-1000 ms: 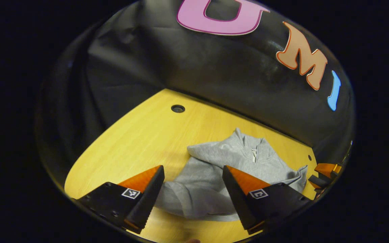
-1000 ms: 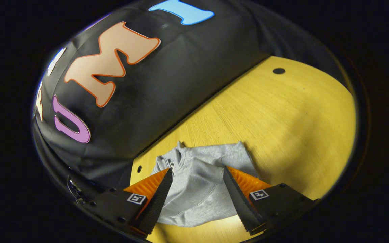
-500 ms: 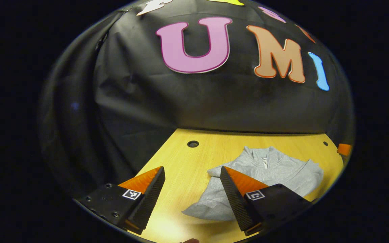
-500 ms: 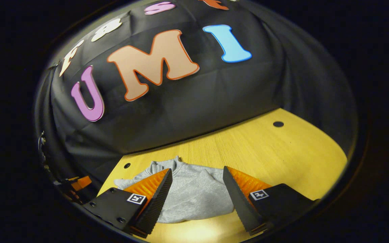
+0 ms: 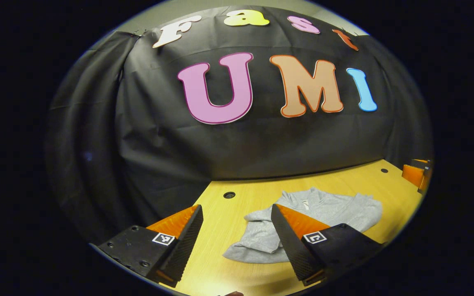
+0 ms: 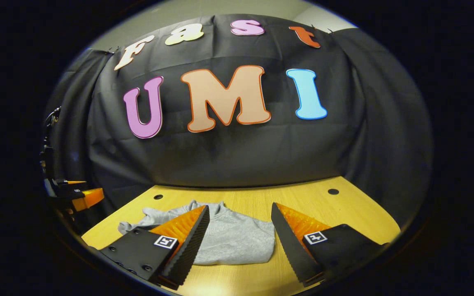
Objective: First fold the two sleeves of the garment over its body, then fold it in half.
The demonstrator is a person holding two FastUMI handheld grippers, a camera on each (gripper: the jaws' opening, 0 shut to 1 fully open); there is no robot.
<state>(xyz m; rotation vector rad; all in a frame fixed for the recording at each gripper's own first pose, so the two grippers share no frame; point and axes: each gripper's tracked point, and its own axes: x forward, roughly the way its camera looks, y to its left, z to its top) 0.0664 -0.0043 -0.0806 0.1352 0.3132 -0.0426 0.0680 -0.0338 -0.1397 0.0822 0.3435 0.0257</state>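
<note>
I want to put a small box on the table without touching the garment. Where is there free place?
Bare wood lies right of the grey garment, toward the table hole, and on its other side around the second hole. A strip of table runs between the garment and the black wall. The middle is crowded by the garment.

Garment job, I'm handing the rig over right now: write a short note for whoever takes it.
Left gripper: open, holding nothing, above the table.
Right gripper: open, holding nothing.
Grey garment: lies on the table as a compact bundle, collar toward the wall.
Done: it looks folded, sleeves tucked in.
Left: check the fold; the near-left edge looks rumpled and may need tidying.
</note>
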